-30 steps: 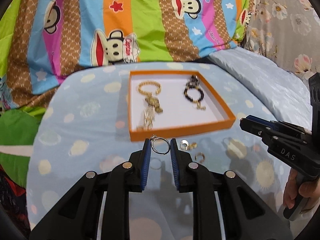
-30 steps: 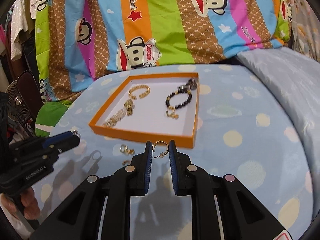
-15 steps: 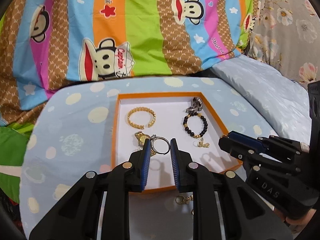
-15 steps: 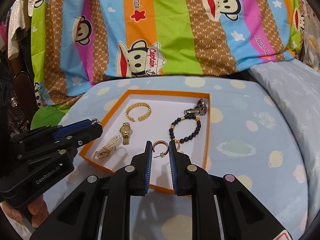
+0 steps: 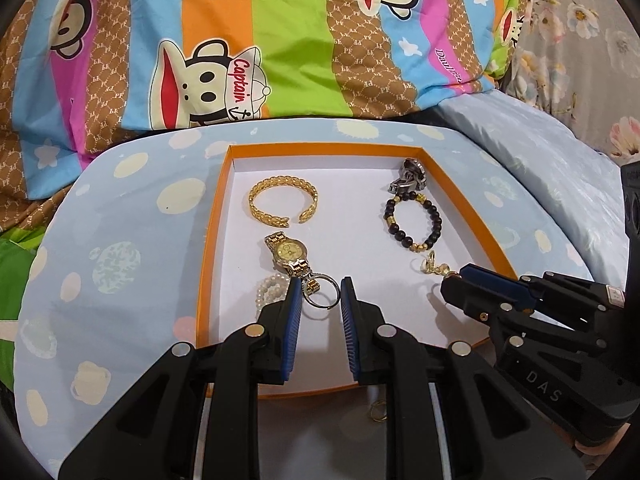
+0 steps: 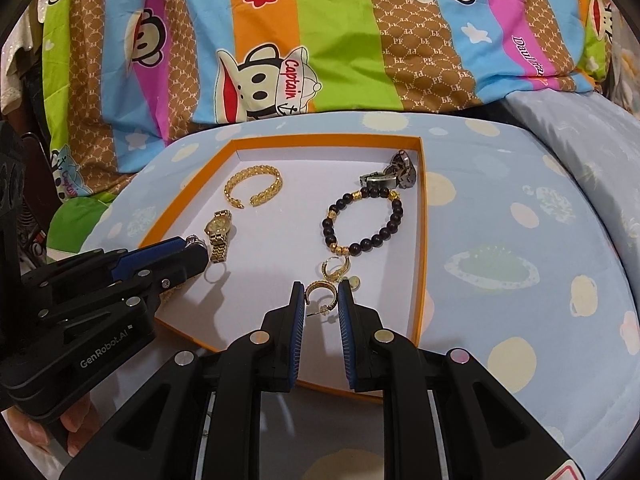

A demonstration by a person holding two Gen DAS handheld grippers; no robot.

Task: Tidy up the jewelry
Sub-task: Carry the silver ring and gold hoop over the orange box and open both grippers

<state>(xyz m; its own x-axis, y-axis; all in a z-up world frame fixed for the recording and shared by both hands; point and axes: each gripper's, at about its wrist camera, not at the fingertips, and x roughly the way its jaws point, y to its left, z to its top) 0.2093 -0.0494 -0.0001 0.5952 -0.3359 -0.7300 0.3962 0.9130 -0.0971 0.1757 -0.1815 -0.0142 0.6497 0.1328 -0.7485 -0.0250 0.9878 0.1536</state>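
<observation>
Holding a silver ring (image 5: 321, 293) in your left gripper (image 5: 320, 294) and a gold hoop earring (image 6: 320, 293) in your right gripper (image 6: 319, 294), both clamped narrow, you are over the orange tray (image 5: 208, 248). Lower each onto bare white floor before releasing. Ahead of your left tips lie a gold watch (image 5: 289, 255) and cuff (image 5: 283, 202); ahead of your right, a beaded bracelet (image 6: 362, 224).

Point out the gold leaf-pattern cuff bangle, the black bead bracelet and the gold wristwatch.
Gold leaf-pattern cuff bangle (image 5: 282, 189): left wrist view, far band.
Black bead bracelet (image 6: 394, 218): right wrist view, right-hand beads.
Gold wristwatch (image 5: 289, 252): left wrist view, dial.
</observation>
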